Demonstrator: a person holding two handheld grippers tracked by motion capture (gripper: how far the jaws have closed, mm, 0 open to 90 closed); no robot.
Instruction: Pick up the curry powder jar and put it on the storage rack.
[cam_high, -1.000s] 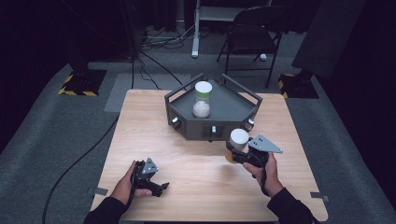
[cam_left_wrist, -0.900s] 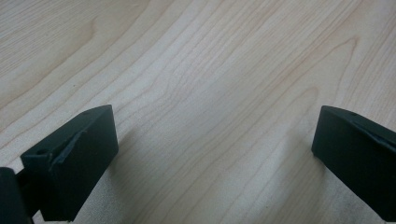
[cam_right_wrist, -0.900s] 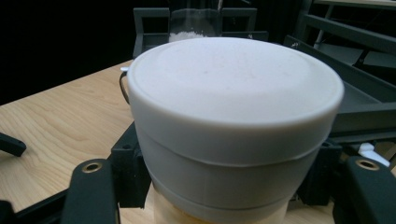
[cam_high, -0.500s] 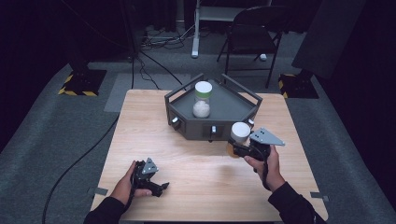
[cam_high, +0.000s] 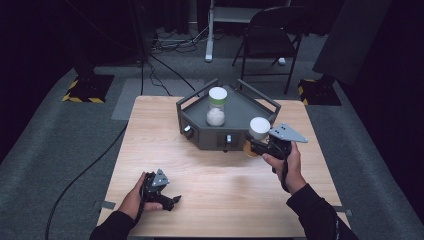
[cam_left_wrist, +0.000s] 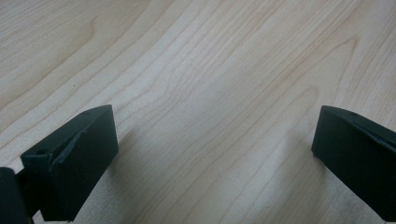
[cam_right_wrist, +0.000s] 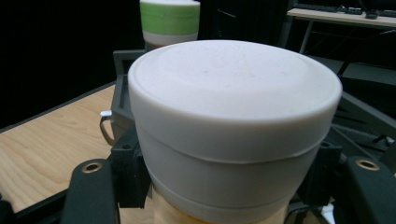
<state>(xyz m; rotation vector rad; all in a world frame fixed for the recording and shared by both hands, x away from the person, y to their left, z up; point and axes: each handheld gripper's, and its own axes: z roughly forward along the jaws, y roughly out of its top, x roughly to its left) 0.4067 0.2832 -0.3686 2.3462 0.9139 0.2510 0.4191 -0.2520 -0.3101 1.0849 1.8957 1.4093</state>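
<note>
My right gripper (cam_high: 256, 145) is shut on a jar with a white lid (cam_high: 259, 128) and tan contents, held upright above the table just in front of the dark grey rack's (cam_high: 197, 130) right front corner. In the right gripper view the white-lidded jar (cam_right_wrist: 233, 126) sits between both black jaws, with the rack (cam_right_wrist: 122, 88) behind it. A second jar with a green-banded lid (cam_high: 217, 106) stands inside the rack, and its green lid (cam_right_wrist: 169, 21) shows past the held jar. My left gripper (cam_high: 167, 201) rests open on the wooden table (cam_high: 150, 145) at the front left, its fingers (cam_left_wrist: 74, 158) wide apart over bare wood.
The rack stands at the table's far middle, with knobs on its front face. Beyond the table are a folding chair (cam_high: 270, 35), cables on the grey floor and yellow-black striped stand bases (cam_high: 85, 90). Bare wood lies between the two hands.
My right hand has lifted the white-lidded jar and carried it up and to the right, closer to the rack's right front corner. The left hand has stayed still.
</note>
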